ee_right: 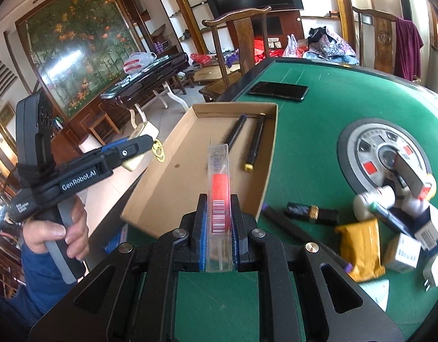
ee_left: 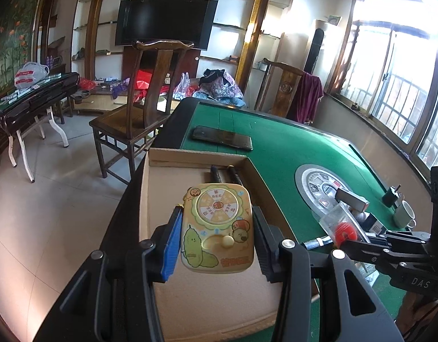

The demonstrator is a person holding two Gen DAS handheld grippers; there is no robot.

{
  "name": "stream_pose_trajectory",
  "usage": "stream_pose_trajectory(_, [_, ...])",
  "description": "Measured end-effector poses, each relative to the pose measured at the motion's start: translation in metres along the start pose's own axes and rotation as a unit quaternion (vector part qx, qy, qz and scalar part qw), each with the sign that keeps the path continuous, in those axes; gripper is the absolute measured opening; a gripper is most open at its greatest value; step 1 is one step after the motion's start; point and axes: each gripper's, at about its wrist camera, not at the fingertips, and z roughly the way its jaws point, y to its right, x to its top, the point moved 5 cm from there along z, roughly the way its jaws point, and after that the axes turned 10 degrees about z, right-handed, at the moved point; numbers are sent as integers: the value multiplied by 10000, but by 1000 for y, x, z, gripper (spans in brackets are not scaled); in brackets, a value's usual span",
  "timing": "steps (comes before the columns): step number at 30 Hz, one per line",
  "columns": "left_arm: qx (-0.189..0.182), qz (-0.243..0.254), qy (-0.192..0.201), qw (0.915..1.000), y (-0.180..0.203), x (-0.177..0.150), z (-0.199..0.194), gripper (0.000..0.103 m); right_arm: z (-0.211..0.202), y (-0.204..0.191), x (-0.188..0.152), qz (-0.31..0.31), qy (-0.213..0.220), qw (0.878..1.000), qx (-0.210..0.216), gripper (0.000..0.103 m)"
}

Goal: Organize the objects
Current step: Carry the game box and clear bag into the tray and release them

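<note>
My left gripper (ee_left: 217,216) is shut on a yellow cartoon-printed toy case (ee_left: 217,233), held above the near end of a shallow cardboard tray (ee_left: 196,159). Two dark pens (ee_left: 216,172) lie at the tray's far end. In the right wrist view my right gripper (ee_right: 219,199) is shut on a slim clear plastic box (ee_right: 218,188) with a red item and a barcode inside. It hovers at the tray's (ee_right: 167,193) near right corner. The left gripper (ee_right: 142,145), held by a person's hand (ee_right: 56,230), shows at the tray's left side.
A black phone (ee_right: 278,91) lies on the green felt table (ee_right: 304,142) beyond the tray. Right of it are the round metal centre dial (ee_right: 387,154), a yellow packet (ee_right: 358,245), white boxes, a bottle (ee_right: 372,199) and a mug (ee_left: 404,213). A wooden chair (ee_left: 142,108) stands behind.
</note>
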Motion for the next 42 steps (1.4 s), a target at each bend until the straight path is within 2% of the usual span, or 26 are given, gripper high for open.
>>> stream_pose_trajectory(12, [-38,-152,-393,9991,-21,20,42,46,54,-13,42,104,-293,9993,-203,13])
stream_pose_trajectory(20, [-99,-390,-944,9947,-32,15,97,46,101,-6,66,427,-537,9972,-287,13])
stream_pose_trajectory(23, [-211,-632,-1087,9918,-37,15,115,46,120,-4,74,493,-592,9962,-396,13])
stream_pose_trajectory(31, [-278,-846,-1092,9900,-40,26,145,46,160,16,82,826,-642,9912,-812,13])
stream_pose_trajectory(42, [-340,-1017,-1124,9879,-53,17,170,46,186,39,86,1233,-639,9865,-864,13])
